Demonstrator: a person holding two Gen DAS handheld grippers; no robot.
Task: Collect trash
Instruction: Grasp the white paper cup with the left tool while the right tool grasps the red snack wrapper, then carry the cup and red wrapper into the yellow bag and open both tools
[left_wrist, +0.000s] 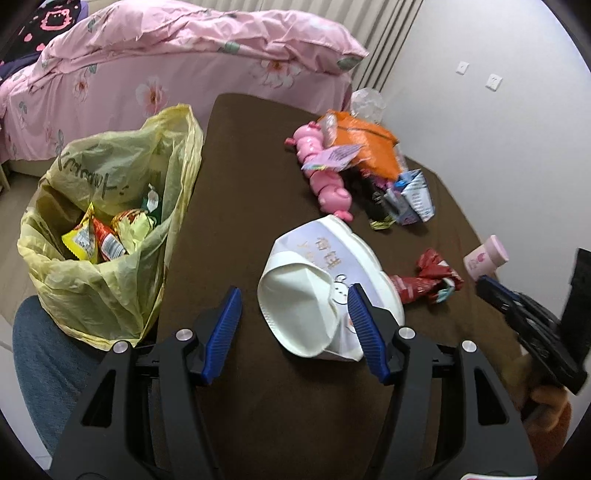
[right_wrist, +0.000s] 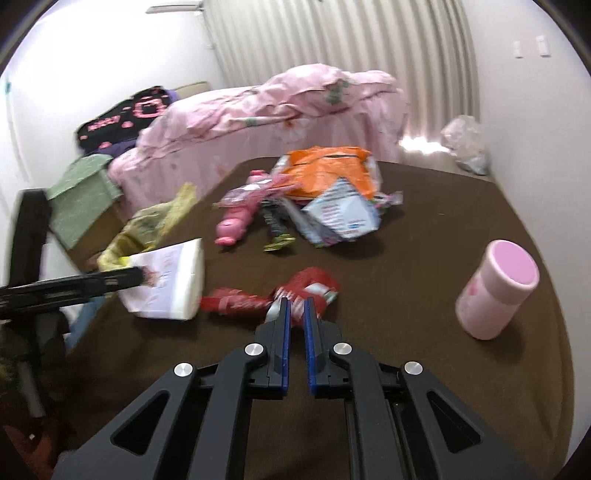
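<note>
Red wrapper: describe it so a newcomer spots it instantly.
On the brown table, look at the near side, between the white paper bag and the upright pink cup. The red wrapper lies there crumpled and twisted, the only red item, just beyond the right gripper.

A table (left_wrist: 240, 155) fills the middle of the left wrist view. A trash bag (left_wrist: 110, 236) hangs at its left edge, with wrappers (left_wrist: 94, 240) inside. A bed (left_wrist: 147, 66) lies behind, across the upper left. On the table, a crushed paper box (left_wrist: 325, 284) sits at lower centre. A crumpled wrapper (left_wrist: 424, 280) lies just right of it. A cup (left_wrist: 485, 256) lies farther right. A heap of packaging and a toy (left_wrist: 321, 173) sits behind, upper right.
</note>
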